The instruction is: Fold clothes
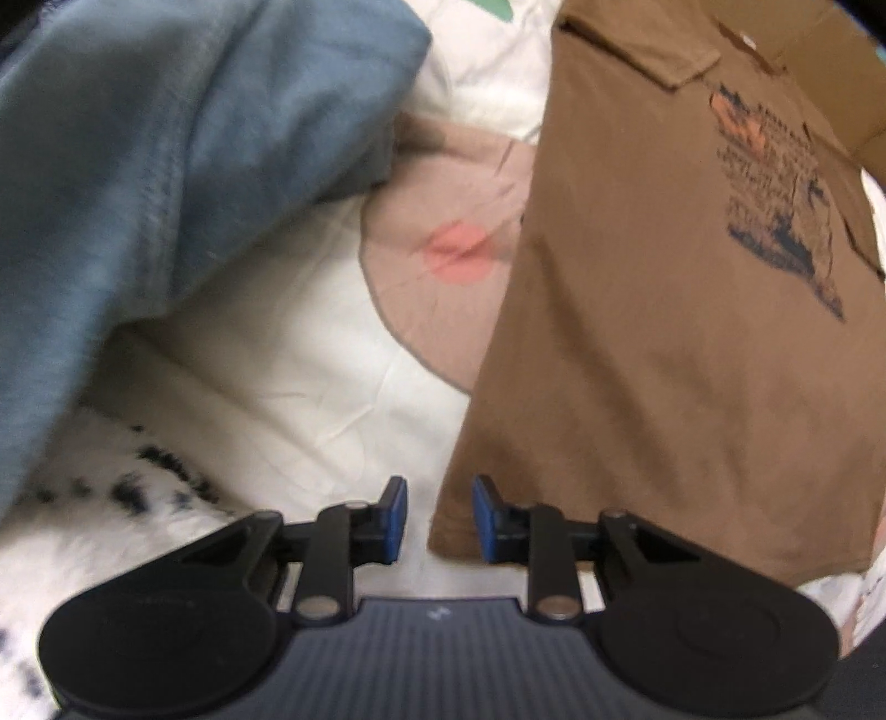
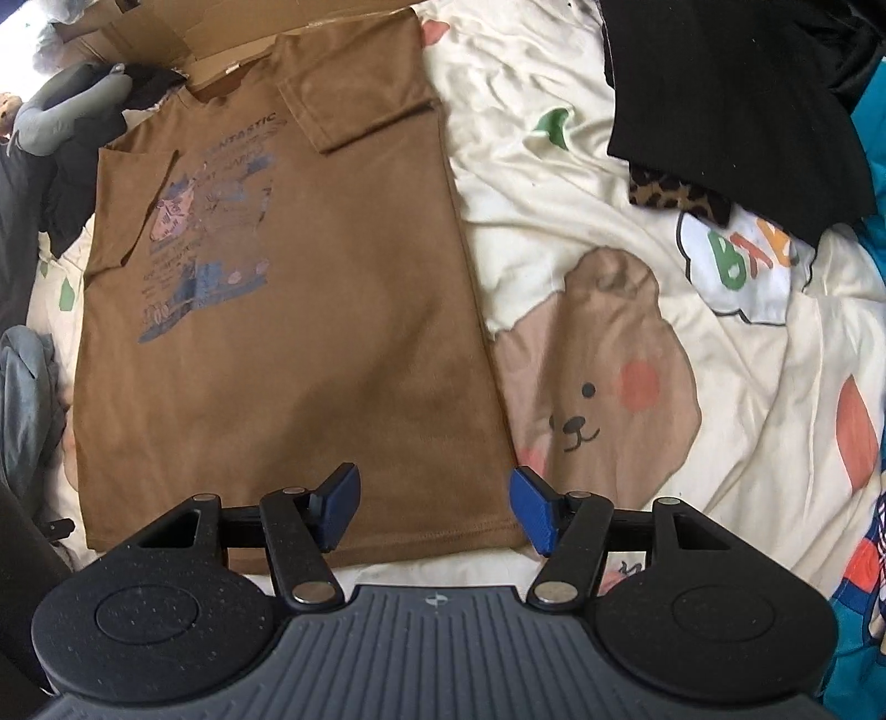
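Note:
A brown T-shirt point(image 2: 288, 343) with a blue and pink chest print lies flat on a cream bedsheet point(image 2: 554, 166), both sleeves folded in over the body. It also shows in the left wrist view point(image 1: 664, 332). My left gripper point(image 1: 439, 518) is open and empty, its jaws on either side of the shirt's lower left hem corner. My right gripper point(image 2: 434, 507) is open and empty, its jaws spread over the shirt's lower right hem.
A blue-grey garment point(image 1: 155, 166) is heaped at the shirt's left. A black garment point(image 2: 731, 105) and a leopard-print piece point(image 2: 681, 196) lie at the far right. Cardboard point(image 2: 166, 33) lies behind the collar. The sheet has a bear print point(image 2: 598, 376).

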### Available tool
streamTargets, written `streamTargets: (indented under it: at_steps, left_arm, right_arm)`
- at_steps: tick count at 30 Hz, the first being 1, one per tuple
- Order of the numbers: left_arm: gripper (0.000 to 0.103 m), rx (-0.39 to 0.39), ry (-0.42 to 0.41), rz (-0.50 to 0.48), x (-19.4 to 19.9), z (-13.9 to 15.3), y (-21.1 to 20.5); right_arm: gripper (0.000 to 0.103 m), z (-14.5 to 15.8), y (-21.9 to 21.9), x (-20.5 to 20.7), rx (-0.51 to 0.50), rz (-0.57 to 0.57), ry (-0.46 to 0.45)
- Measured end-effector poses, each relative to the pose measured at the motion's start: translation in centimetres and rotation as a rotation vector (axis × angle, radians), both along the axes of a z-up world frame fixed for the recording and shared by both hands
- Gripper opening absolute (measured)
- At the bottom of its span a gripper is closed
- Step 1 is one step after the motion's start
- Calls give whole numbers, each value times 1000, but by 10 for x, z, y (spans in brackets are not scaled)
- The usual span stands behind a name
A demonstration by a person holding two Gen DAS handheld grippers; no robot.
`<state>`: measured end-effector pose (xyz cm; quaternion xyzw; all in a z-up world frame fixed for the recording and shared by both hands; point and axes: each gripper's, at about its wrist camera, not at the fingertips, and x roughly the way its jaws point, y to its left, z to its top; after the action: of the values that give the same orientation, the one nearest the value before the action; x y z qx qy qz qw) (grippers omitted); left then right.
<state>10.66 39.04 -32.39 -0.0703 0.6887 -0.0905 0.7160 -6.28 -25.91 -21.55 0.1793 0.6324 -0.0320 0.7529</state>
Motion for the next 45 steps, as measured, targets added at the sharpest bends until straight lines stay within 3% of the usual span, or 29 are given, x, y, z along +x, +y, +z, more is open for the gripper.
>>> streamTargets:
  at_steps: [9,12,20,22,27,30,36,45]
  left_arm:
    - [25,21,31,-21,-4,-25,-12]
    - [25,27,22,-29,-5,-28,-14]
    - [21,24,39,-32,-9,-30,-13]
    - [11,26,40,-63,-8,-29,-15]
    - [6,52,45,-85,-9,-23,-15]
    - [6,68,47,-96,-10,-20,-15]
    - [6,83,60,-70,-11,-16,-9]
    - [6,112,75,-115,-10,-13,-7]
  right_arm:
    - [63,-18,4,-8,-3,-4,2]
    - [50,-23,7,-7,-8,6,8]
    - [50,-32,7,1,-26,18,19]
    - [50,-38,3,3,-29,11,28]
    - [44,-61,0,9,-16,39,40]
    - [30,-77,-1,13,-4,57,59]
    - [30,-97,-7,19,8,55,79]
    - [29,-134,-13,20,4,115,152]
